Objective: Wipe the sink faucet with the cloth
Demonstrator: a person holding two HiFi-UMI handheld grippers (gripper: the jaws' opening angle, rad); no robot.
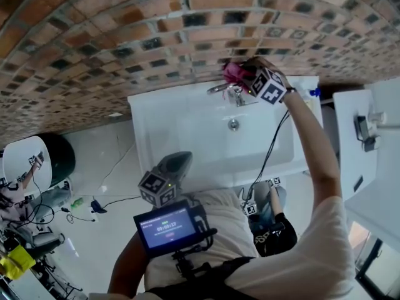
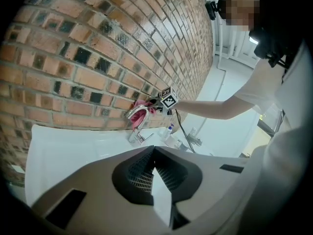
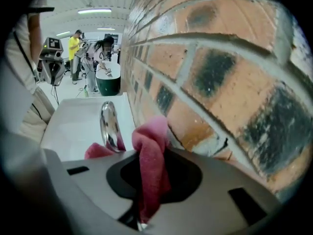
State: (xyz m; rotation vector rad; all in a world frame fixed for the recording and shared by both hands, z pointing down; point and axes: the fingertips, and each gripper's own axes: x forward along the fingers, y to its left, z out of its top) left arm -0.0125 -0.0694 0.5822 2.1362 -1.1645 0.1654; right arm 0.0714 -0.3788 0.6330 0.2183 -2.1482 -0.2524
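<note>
Cloth clamped in the right gripper, at the faucet of the white sink.
Head view: the cloth is bunched against the faucet top by the brick wall; the left gripper hangs low at the sink's front edge. Left gripper view: its jaws meet with nothing between them. Right gripper view: the jaws are closed on the pink cloth, just beside the chrome spout.
</note>
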